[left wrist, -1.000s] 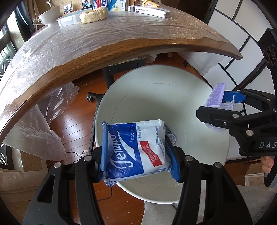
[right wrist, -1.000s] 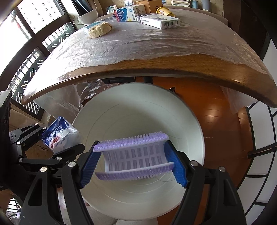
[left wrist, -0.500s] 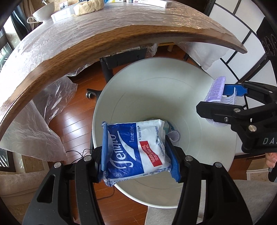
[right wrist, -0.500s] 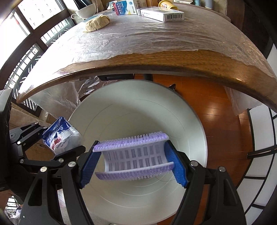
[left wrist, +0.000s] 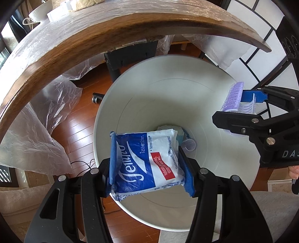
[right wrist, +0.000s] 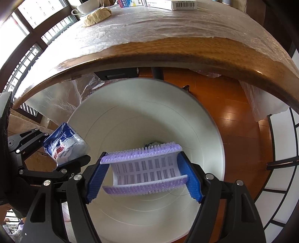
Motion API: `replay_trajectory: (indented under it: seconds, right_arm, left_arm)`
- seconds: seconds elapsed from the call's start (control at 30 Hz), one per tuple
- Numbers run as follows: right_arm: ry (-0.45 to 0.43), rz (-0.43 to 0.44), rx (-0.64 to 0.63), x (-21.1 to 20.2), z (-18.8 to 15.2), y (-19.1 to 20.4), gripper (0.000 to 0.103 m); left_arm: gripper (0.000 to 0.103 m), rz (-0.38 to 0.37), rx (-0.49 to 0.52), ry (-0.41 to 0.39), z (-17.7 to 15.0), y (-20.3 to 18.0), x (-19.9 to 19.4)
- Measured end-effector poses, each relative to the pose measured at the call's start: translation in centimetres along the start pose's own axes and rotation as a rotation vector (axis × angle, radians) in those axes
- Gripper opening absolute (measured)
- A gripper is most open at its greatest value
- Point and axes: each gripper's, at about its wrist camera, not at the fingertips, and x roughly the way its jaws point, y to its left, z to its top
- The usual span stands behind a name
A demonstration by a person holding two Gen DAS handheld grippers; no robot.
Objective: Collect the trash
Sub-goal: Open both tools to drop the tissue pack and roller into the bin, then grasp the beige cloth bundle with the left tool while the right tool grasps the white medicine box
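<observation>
**Q:** White plastic fills most of both views. What is it?

**A:** One round white bin [left wrist: 214, 104] stands on the wooden floor [right wrist: 233, 112], just below the curved edge of a wooden desk [left wrist: 56, 56] covered in clear plastic film. Both grippers are held over its open mouth.

**Q:** How many grippers, and what does each carry?

**A:** Two. The left gripper [left wrist: 149, 164] has its jaws clamped on one tissue pack [left wrist: 147, 160], blue and white with a red label, pressed between blue pads. The pack hangs above the near-left part of the bin's opening. The right gripper [right wrist: 143, 168] has its jaws clamped on one hair roller [right wrist: 143, 166], a white slotted cylinder with purple bristles at both ends, held sideways over the bin's middle.

**Q:** Does either camera see the other gripper?

**A:** Yes. The left wrist view shows the right gripper entering from the right with the roller at the bin's far-right rim. The right wrist view shows the left gripper at the left with its pack beside the rim.

**Q:** Anything inside the bin?

**A:** At the bottom lies some crumpled pale trash [left wrist: 168, 129] and one small ribbed white object [left wrist: 189, 144]; the pack hides part of them, so I cannot count further.

**Q:** And on the desk?

**A:** One white cup [right wrist: 87, 6], one beige bundle [right wrist: 97, 15], and two boxes [right wrist: 179, 4] at the far edge.
</observation>
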Motion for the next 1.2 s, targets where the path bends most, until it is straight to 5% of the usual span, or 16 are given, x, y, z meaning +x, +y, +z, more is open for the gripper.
replay_trajectory:
  seconds: [0.37, 0.7, 0.87, 1.07, 1.13, 1.2]
  right_arm:
    - [0.012, 0.004, -0.002, 0.2, 0.1, -0.5, 0.074]
    - [-0.030, 0.047, 0.065, -1.2, 0.3, -1.7, 0.087]
    - [-0.091, 0.046, 0.056, -3.6, 0.7, -1.9, 0.087]
    - [-0.264, 0.015, -0.001, -9.7, 1.6, -2.1, 0.094]
    - [-0.326, -0.007, -0.022, -11.5, 2.5, -2.2, 0.095]
    - [-0.378, -0.036, -0.048, -12.8, 3.9, -2.2, 0.096]
  left_arm:
    - [0.058, 0.011, 0.014, 0.006, 0.2, -0.5, 0.4]
    - [0.082, 0.054, 0.034, -0.030, 0.5, -0.6, -0.2]
    - [0.082, 0.061, 0.040, -0.060, 0.6, -0.6, -1.4]
    - [0.083, 0.024, 0.035, -0.204, 1.5, -0.3, -8.0]
    - [0.101, 0.026, 0.017, -0.296, 2.6, 0.4, -11.0]
    - [0.102, 0.049, -0.010, -0.377, 4.0, 1.3, -13.1]
